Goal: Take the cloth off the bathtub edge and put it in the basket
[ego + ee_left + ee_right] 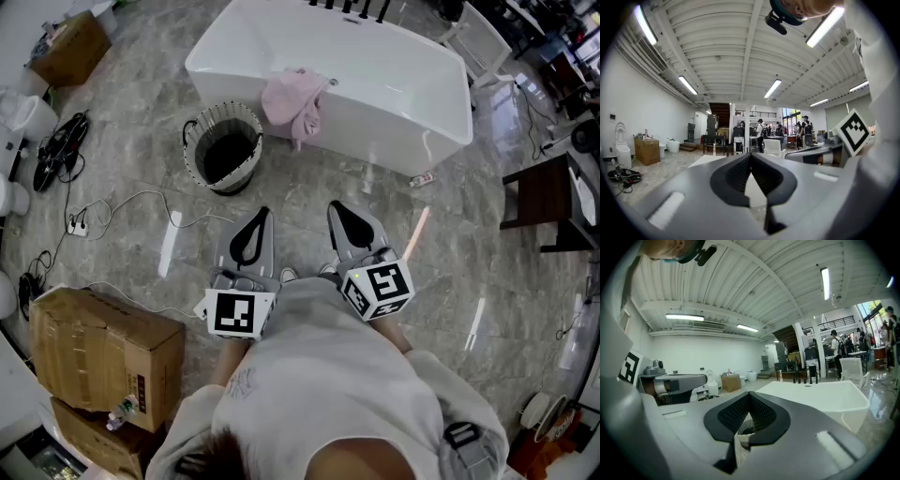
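Observation:
A pink cloth (294, 99) hangs over the near edge of the white bathtub (412, 70). To its left on the floor stands a round striped basket (223, 147) with a dark inside. My left gripper (257, 215) and right gripper (336, 208) are held side by side in front of the person's chest, well short of the tub, both shut with nothing in them. In the left gripper view the jaws (750, 155) meet at the tips. The right gripper view shows the jaws (749, 395) closed, the bathtub (820, 397) beyond them and the basket partly visible through the gap below.
Cardboard boxes (101, 361) stand at the lower left, and cables with a power strip (79, 225) lie on the floor at the left. A dark wooden stool (551, 202) is at the right. A small bottle (422, 178) lies by the tub's foot. People stand far off in the left gripper view.

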Demonstrator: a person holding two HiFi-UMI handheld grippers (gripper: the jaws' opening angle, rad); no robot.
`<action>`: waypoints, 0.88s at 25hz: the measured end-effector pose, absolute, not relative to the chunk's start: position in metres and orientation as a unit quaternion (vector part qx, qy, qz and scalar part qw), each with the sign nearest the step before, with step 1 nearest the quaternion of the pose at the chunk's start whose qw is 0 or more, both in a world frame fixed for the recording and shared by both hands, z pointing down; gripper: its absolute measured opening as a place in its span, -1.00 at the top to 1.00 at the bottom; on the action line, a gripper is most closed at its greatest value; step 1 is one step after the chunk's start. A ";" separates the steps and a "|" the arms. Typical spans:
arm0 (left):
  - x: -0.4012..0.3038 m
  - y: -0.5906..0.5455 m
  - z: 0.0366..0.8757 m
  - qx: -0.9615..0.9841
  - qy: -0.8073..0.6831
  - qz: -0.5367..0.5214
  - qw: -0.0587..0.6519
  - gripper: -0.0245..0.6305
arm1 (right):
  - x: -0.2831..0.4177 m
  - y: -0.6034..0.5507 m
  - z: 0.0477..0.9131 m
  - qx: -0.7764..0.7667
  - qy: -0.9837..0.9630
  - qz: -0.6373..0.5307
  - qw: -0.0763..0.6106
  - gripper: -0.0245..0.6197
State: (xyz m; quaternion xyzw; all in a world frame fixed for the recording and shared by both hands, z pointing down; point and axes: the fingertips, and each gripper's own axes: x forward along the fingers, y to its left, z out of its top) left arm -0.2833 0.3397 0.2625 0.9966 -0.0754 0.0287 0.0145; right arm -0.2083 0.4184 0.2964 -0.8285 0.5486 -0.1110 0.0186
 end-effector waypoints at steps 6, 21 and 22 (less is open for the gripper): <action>-0.279 0.340 0.262 0.997 -0.075 0.028 0.020 0.89 | -0.203 0.420 0.296 -0.830 0.547 -0.112 0.017 0.93; -0.285 0.328 0.268 0.997 -0.068 0.035 0.017 0.89 | -0.207 0.415 0.292 -0.835 0.542 -0.097 0.021 0.93; -0.285 0.326 0.272 0.997 -0.066 0.037 0.008 0.89 | -0.206 0.415 0.292 -0.835 0.541 -0.095 0.023 0.92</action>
